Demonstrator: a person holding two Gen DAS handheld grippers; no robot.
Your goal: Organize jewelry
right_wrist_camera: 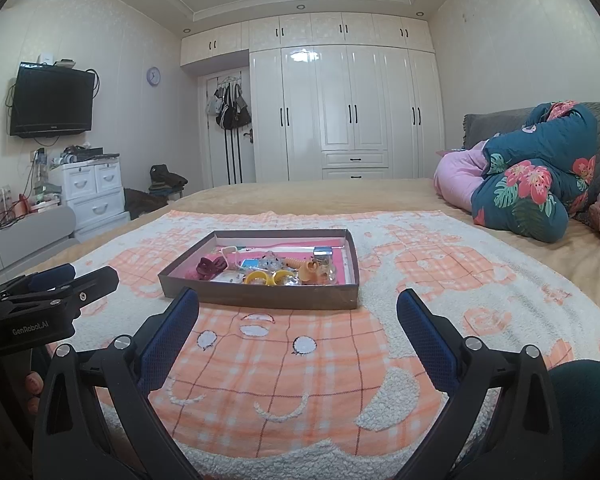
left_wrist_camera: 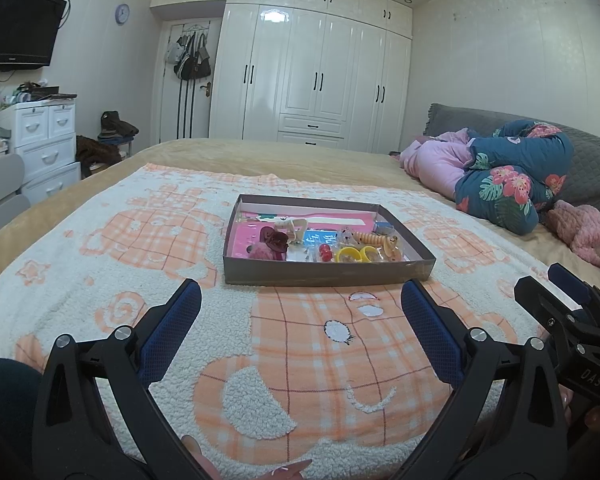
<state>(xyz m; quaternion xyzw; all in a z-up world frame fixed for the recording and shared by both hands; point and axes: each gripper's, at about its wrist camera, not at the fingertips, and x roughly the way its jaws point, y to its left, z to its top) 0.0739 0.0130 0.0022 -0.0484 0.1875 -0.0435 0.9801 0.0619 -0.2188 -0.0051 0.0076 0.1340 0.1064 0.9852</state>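
A shallow brown box [left_wrist_camera: 328, 274] [right_wrist_camera: 260, 298] sits on an orange-and-white fleece blanket [left_wrist_camera: 300, 360] [right_wrist_camera: 300, 368] on the bed. Inside lie a dark red hair bow [left_wrist_camera: 275, 239] [right_wrist_camera: 209, 267], yellow rings [left_wrist_camera: 356, 255] [right_wrist_camera: 262, 279], an orange spiral piece [left_wrist_camera: 374, 238] [right_wrist_camera: 312, 270] and other small trinkets. My left gripper [left_wrist_camera: 302, 294] hovers open in front of the box, nothing between its blue pads. My right gripper [right_wrist_camera: 298, 300] is open too, just short of the box's near wall. Each gripper shows at the edge of the other's view.
Rolled floral and pink bedding [left_wrist_camera: 504, 176] [right_wrist_camera: 532, 184] lies at the right by a grey headboard. White wardrobes [right_wrist_camera: 348, 112] stand beyond the bed. A white drawer unit [right_wrist_camera: 94, 192] and a wall TV [right_wrist_camera: 52, 100] are at the left.
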